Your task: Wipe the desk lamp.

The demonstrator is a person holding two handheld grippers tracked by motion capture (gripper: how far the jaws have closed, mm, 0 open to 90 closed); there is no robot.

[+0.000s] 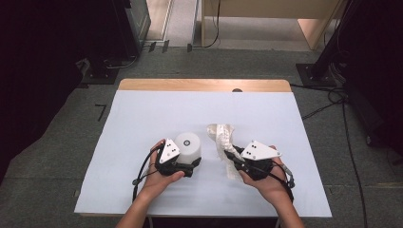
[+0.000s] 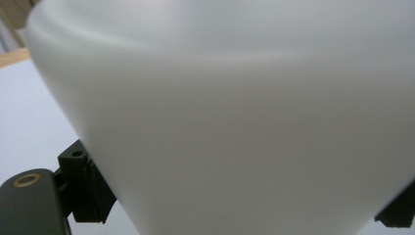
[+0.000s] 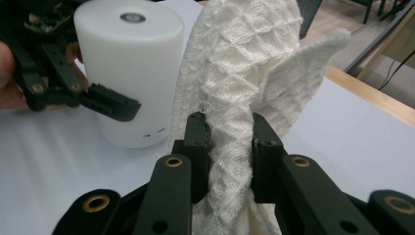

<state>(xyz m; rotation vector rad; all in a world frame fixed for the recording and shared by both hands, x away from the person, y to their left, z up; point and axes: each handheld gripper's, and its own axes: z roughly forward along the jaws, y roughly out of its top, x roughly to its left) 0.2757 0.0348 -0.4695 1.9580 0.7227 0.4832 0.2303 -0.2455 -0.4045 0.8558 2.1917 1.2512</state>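
Evidently a wiping job at the hold-and-approach stage. Left gripper [image 1: 192,165] has its jaws spread wide around the white cylinder [image 1: 188,147], pads against its lower sides, steadying it upright on the white table cover [image 1: 142,118]. Right gripper [image 3: 228,142] is pinched nearly closed on a bunched strip of white waffle-weave cloth [image 3: 244,63], which stands up between the jaws and flops loose above them. Cloth sits just beside the cylinder, on its right as the high view shows it; contact unclear. Next move, by my reading: bring cloth onto the cylinder wall while the left holds firm.
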